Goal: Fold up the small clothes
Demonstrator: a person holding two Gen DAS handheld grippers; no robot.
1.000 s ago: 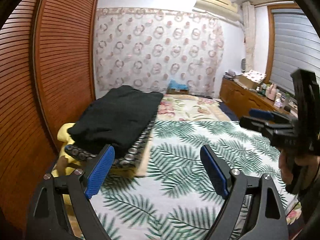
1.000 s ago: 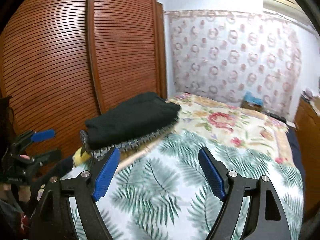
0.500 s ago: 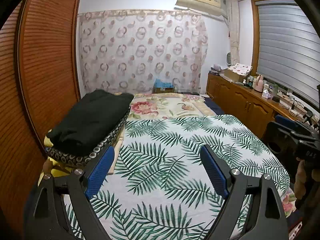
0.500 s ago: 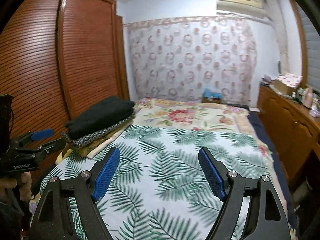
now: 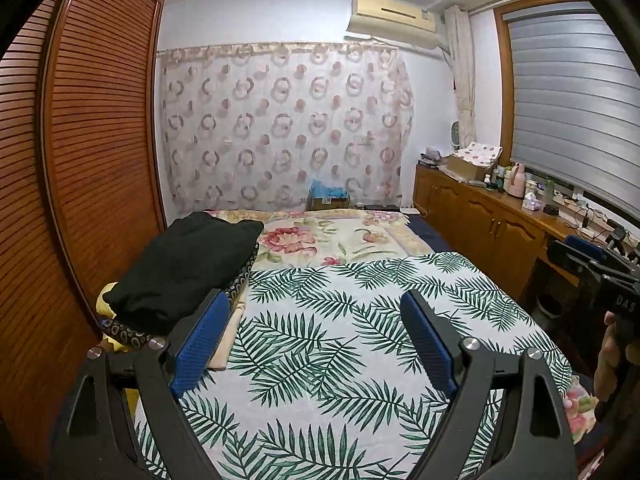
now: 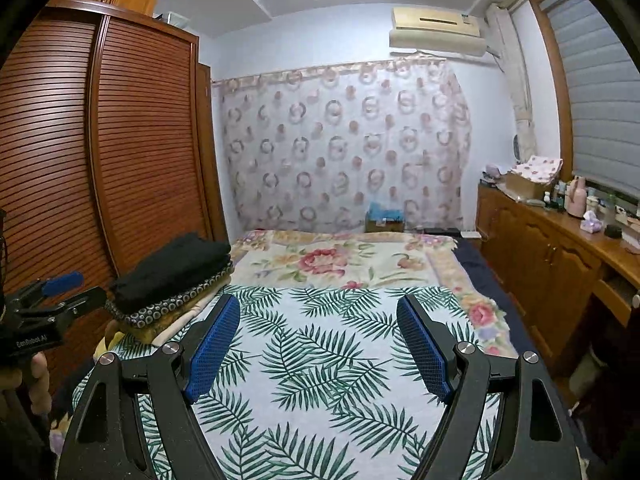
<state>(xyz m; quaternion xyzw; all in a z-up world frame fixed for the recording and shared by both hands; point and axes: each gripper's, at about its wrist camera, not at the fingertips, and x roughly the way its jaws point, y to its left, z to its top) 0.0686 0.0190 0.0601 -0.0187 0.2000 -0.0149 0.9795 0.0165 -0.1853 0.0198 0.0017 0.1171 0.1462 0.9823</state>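
Note:
A stack of folded clothes lies at the bed's left edge, with a black garment (image 5: 188, 264) on top, a ring-patterned one (image 5: 240, 282) under it and yellow cloth (image 5: 105, 294) below. It also shows in the right wrist view (image 6: 176, 264). My left gripper (image 5: 316, 336) is open and empty above the palm-leaf sheet (image 5: 360, 320). My right gripper (image 6: 320, 340) is open and empty above the same sheet (image 6: 320, 360). Each gripper shows at the other view's edge: the right gripper (image 5: 588, 260), the left gripper (image 6: 52, 296).
A slatted wooden wardrobe (image 5: 80, 160) runs along the left of the bed. A wooden sideboard (image 5: 500, 224) with bottles and boxes stands on the right under a window blind. A floral blanket (image 5: 332, 236) covers the far bed. A patterned curtain (image 5: 280, 128) hangs behind.
Both grippers have pulled back and tilted up, away from the clothes stack, so more of the room and ceiling shows. Both stayed open and empty.

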